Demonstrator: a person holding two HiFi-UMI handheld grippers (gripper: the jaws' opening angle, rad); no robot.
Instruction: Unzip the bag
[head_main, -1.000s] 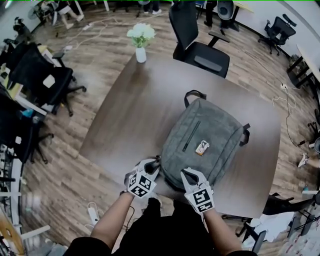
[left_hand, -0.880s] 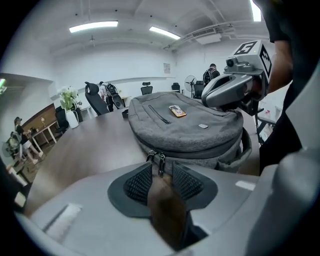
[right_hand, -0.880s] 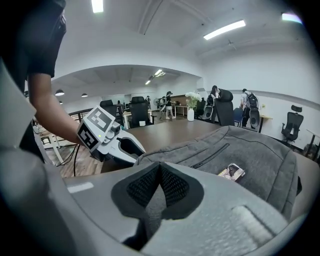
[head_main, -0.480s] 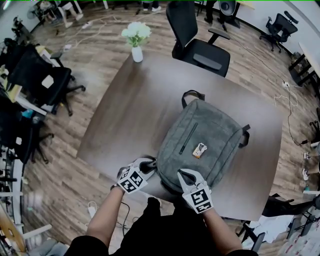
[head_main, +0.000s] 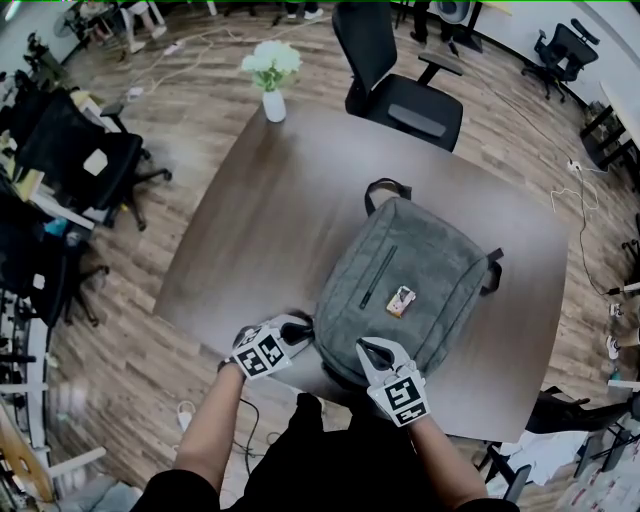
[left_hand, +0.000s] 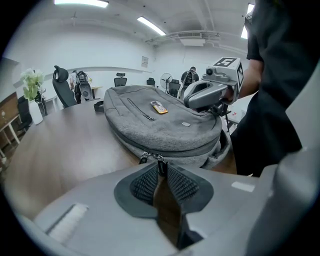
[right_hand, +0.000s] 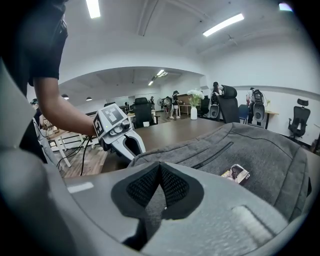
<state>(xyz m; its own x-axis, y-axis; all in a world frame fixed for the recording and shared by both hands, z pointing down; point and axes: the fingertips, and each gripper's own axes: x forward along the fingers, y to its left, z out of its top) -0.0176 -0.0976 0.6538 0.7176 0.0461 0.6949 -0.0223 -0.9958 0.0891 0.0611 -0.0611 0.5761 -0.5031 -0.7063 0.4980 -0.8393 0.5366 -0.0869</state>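
A grey backpack (head_main: 410, 270) lies flat on the dark wooden table (head_main: 260, 220), its bottom edge toward me. My left gripper (head_main: 300, 330) is at the bag's near left corner. In the left gripper view its jaws are closing, and the tips (left_hand: 160, 167) pinch the zipper pull (left_hand: 160, 162) that hangs from the side zip. My right gripper (head_main: 368, 350) sits on the near edge of the bag, shut, with grey bag fabric (right_hand: 250, 155) caught between its pads (right_hand: 159, 167). A small printed tag (head_main: 403, 300) lies on top of the bag.
A white vase of flowers (head_main: 273, 80) stands at the table's far left corner. A black office chair (head_main: 400, 90) is pushed up to the far side. More chairs (head_main: 90, 160) crowd the floor at left. The table's near edge runs just below both grippers.
My left gripper has shifted a little left and down along the bag's corner, and its jaws have narrowed onto the zipper pull. The right gripper and the bag have stayed put.
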